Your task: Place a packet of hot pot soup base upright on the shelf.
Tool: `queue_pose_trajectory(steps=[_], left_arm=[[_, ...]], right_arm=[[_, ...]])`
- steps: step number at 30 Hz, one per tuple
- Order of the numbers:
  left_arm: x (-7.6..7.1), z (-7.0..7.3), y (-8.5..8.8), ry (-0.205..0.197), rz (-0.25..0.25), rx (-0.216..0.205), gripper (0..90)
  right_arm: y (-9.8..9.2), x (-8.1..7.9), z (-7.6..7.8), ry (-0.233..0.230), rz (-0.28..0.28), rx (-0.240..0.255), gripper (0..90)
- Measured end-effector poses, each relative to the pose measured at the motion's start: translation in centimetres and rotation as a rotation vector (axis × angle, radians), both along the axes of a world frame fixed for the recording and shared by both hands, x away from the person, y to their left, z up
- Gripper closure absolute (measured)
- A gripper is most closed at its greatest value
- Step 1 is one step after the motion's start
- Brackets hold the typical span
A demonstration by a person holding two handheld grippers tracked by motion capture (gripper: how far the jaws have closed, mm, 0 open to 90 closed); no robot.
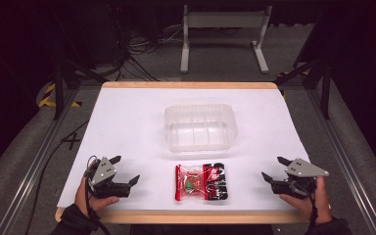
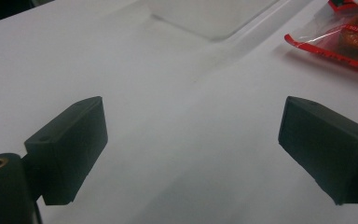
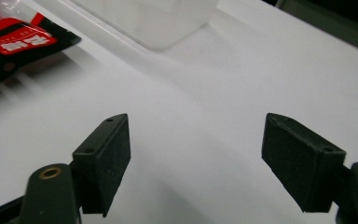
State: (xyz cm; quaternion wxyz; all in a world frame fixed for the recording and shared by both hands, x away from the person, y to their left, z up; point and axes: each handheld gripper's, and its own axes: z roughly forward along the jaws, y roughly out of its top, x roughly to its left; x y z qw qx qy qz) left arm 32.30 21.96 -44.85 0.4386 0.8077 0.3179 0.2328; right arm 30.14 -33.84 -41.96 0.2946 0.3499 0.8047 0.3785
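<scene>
A red, black and clear snack packet (image 1: 201,181) lies flat near the table's front edge, midway between both hands. Behind it stands a clear plastic container (image 1: 200,128) with nothing visible inside. My left gripper (image 1: 125,170) rests on the table at the front left, open, with bare white surface between its jaws (image 2: 193,140). My right gripper (image 1: 275,168) sits at the front right, also open and holding nothing (image 3: 196,156). The packet's red edge (image 2: 340,37) shows at the top right of the left gripper view, and its label (image 3: 16,39) at the top left of the right gripper view.
The white table top (image 1: 127,122) has a wooden rim all round. Beyond its far edge stands a grey metal frame (image 1: 223,29) on a dark floor with cables. Metal rails run along both sides of the table.
</scene>
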Motion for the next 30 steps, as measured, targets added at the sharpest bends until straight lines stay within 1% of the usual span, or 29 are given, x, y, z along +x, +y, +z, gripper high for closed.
queue_pose_trajectory(steps=[1, 3, 5, 8, 9, 10, 11, 14, 15, 16, 18, 19, 20, 22, 24, 25, 29, 30], left_arm=[[-0.1, 0.0, 0.0, -0.002, 0.001, -0.002, 8.5], [-0.2, 0.1, 0.0, -0.002, 0.006, 0.0, 8.4], [-0.2, 0.0, 0.1, -0.001, 0.009, 0.001, 8.4], [-0.3, -0.1, 0.2, 0.001, 0.011, 0.013, 8.4], [-0.3, 0.0, 0.2, -0.01, 0.011, 0.012, 8.3], [-0.4, 0.1, 0.2, -0.01, 0.012, 0.013, 8.4], [-0.4, 0.1, 0.2, -0.012, 0.012, 0.012, 8.3], [-0.3, 0.0, 0.1, -0.01, 0.009, 0.011, 8.4], [-0.3, 0.0, 0.1, -0.01, 0.009, 0.011, 8.3], [-0.3, 0.0, 0.1, -0.009, 0.005, 0.016, 8.3], [-0.4, 0.0, 0.2, -0.013, 0.003, 0.019, 8.2], [-0.5, 0.0, 0.1, -0.017, -0.002, 0.015, 8.2], [-0.7, 0.1, 0.1, -0.023, -0.006, 0.025, 8.2], [-0.8, 0.2, 0.1, -0.029, -0.012, 0.03, 8.0], [-0.8, 0.2, 0.2, -0.035, -0.011, 0.023, 8.0], [-0.8, 0.2, 0.3, -0.035, -0.009, 0.02, 8.0], [-0.6, 0.1, 0.2, -0.03, -0.007, 0.023, 8.0], [-0.5, 0.1, 0.1, -0.029, -0.014, 0.031, 8.0]], right_arm=[[-0.8, 0.1, -0.1, 0.006, -0.003, 0.02, 23.6], [-1.7, 0.1, -0.1, 0.001, 0.008, 0.041, 25.7], [-1.9, 0.1, 0.0, -0.008, -0.001, 0.049, 25.8], [-2.0, 0.2, 0.2, -0.021, -0.009, 0.069, 25.2], [-2.1, 0.2, 0.2, -0.02, -0.004, 0.076, 25.2], [-2.1, 0.3, 0.1, -0.018, -0.004, 0.081, 25.2], [-2.2, 0.3, 0.1, -0.012, -0.006, 0.084, 25.8], [-2.3, 0.5, -0.1, 0.015, 0.009, 0.122, 29.5], [-2.2, 0.6, 0.0, 0.031, 0.019, 0.123, 30.6], [-2.2, 0.6, 0.0, 0.031, 0.019, 0.123, 30.6], [-1.8, 0.5, -0.1, 0.057, 0.033, 0.134, 33.2], [-1.5, 0.6, -0.2, 0.082, 0.047, 0.119, 32.5], [-1.4, 0.6, -0.3, 0.087, 0.045, 0.121, 32.4], [-1.4, 0.6, -0.3, 0.089, 0.045, 0.127, 31.3], [-1.5, 0.7, -0.4, 0.094, 0.041, 0.151, 30.6], [-1.6, 0.8, -0.5, 0.1, 0.04, 0.153, 30.3], [-1.4, 1.0, -0.8, 0.13, 0.048, 0.137, 30.6], [-1.4, 0.9, -0.9, 0.131, 0.049, 0.137, 31.0]])
